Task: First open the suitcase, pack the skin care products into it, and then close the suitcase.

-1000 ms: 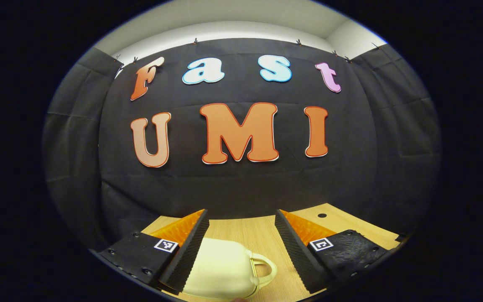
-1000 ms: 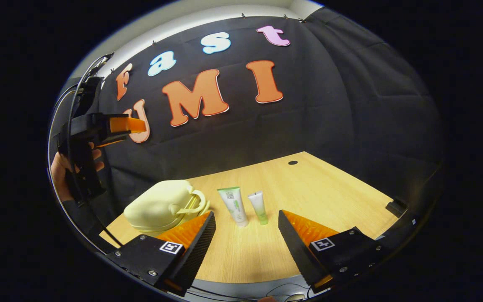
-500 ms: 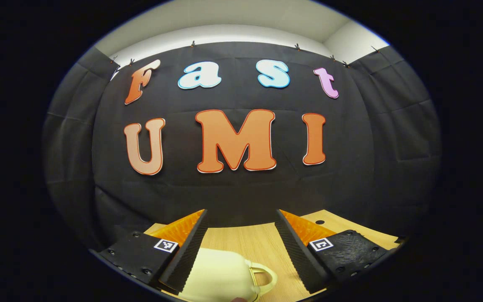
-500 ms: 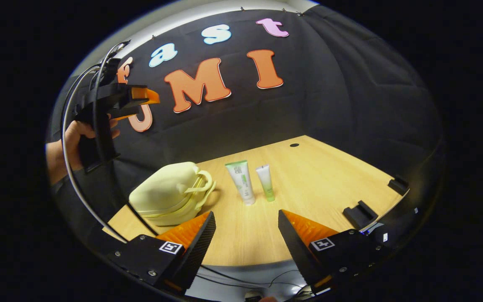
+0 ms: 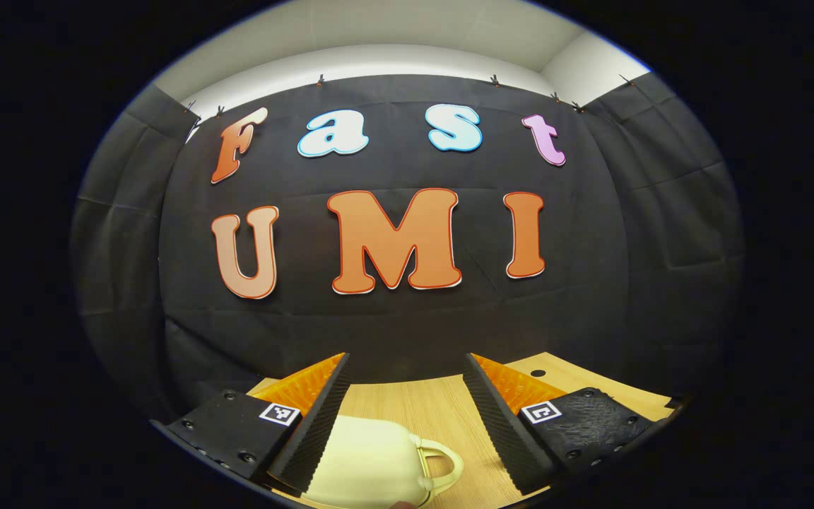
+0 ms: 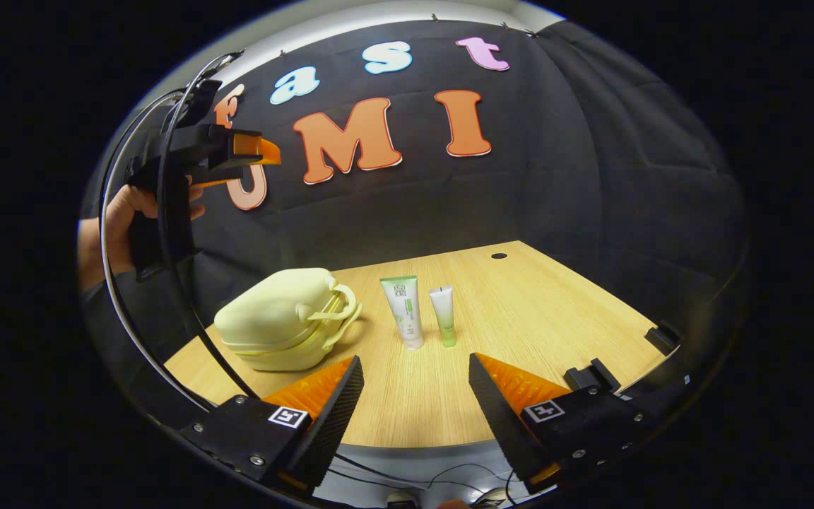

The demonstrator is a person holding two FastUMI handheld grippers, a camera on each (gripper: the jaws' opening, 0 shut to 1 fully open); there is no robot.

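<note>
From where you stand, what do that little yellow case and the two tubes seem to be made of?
The pale yellow suitcase looks like moulded hard plastic: smooth, rounded, matte shell with a soft sheen. The larger tube and smaller tube look like soft squeezable plastic, glossy, with flat crimped tops. The table shows light wood grain, perhaps laminate.

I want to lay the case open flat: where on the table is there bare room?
The table is bare to the right of the two tubes, out to the black clips at its edge, and along the near edge. It is crowded at the left, where the closed cream suitcase sits beside the larger tube and smaller tube.
</note>
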